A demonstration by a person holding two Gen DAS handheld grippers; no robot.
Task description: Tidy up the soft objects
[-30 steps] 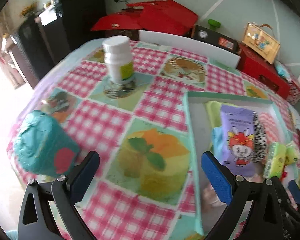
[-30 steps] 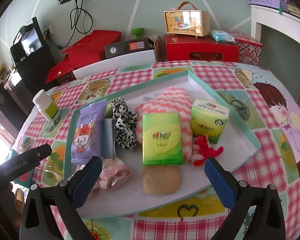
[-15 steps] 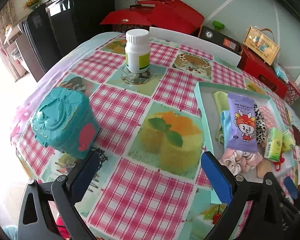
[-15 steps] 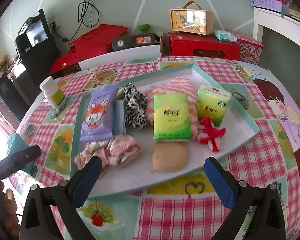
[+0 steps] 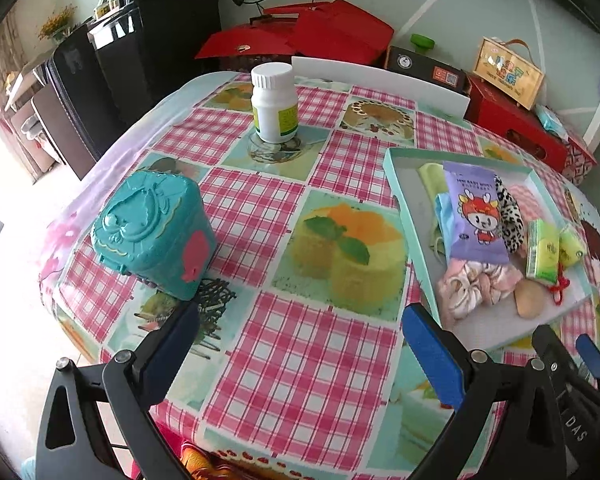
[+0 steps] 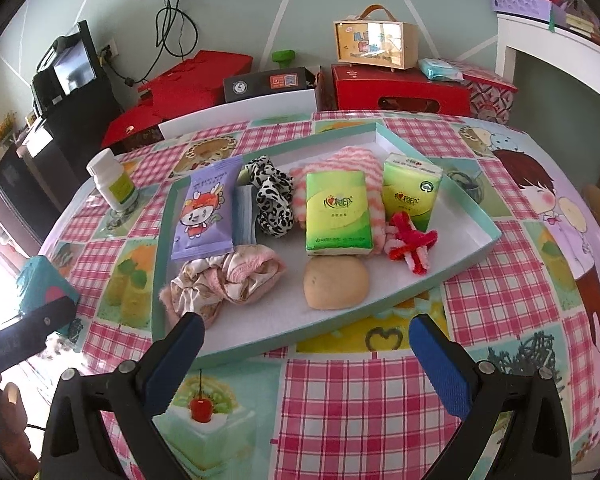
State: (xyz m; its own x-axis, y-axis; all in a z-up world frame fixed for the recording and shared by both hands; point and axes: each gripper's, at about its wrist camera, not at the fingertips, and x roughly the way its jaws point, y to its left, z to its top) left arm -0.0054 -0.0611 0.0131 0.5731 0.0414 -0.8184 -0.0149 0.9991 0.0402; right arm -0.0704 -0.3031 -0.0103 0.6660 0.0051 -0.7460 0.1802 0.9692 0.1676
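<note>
At twelve o'clock in the tray [image 6: 476, 246], I see every soft item gathered, both jaws wide and empty.

The teal tray [image 6: 476, 254] holds two green tissue packs [image 6: 337, 210], two scrunchies [image 6: 274, 196], one purple wipes packet [image 6: 204, 210], one tan sponge [image 6: 335, 283] and one red knot [image 6: 410, 245]. Outside it stand one white bottle [image 5: 274, 103] and one teal box [image 5: 152, 228].
</note>
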